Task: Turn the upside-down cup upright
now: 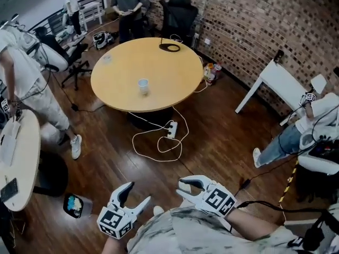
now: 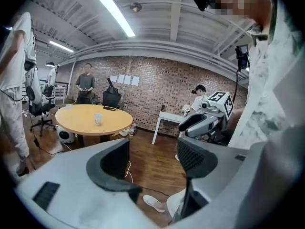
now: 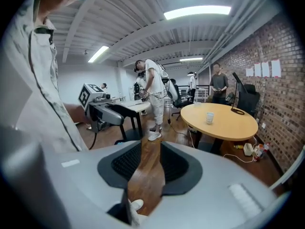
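Though its inside is hidden, the cup (image 1: 143, 85) stands on the table (image 1: 119, 70).

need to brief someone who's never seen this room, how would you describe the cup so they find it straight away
Look for the big round wooden table beside the brick wall. The cup is small and white, standing alone near the tabletop's middle. Its most obvious neighbour, a black cable loop, is dark and lies flat at the table's far edge.

A small white cup (image 1: 143, 85) stands on end near the middle of the round wooden table (image 1: 122, 62).
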A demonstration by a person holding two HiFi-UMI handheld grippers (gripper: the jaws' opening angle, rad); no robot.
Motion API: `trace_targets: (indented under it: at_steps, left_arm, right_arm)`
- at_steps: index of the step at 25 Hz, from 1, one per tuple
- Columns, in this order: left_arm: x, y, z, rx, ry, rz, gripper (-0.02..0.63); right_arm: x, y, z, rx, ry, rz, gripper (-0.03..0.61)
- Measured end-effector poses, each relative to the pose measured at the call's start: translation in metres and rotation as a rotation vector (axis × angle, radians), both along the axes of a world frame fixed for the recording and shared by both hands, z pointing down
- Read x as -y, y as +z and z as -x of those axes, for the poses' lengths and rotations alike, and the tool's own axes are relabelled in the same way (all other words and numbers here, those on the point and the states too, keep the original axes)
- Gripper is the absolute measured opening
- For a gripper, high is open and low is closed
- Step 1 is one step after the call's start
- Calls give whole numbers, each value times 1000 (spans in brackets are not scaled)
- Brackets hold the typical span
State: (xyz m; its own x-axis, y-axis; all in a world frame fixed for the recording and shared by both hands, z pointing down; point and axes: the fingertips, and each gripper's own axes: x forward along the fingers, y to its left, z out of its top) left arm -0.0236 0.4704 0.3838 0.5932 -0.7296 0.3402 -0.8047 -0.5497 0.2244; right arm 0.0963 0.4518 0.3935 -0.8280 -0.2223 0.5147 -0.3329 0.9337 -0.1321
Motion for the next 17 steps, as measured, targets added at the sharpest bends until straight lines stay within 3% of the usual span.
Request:
trace_targets:
  at_steps: [3, 6, 11, 17]
  left_arm:
    - [-29, -9, 31, -13, 15, 14, 321]
    - [-48, 21, 49, -8, 51, 36, 319]
    - [-49, 14, 38, 6, 95, -22, 319]
    - [-50, 19, 19, -16, 187, -37, 316]
  right_arm:
    - [-34, -11, 39, -10, -9, 14, 124]
    - [-51, 10, 64, -20, -7, 4, 123]
    - [-62, 4, 68, -17, -12, -16, 124]
    - [-65, 10, 60, -30, 41, -46, 123]
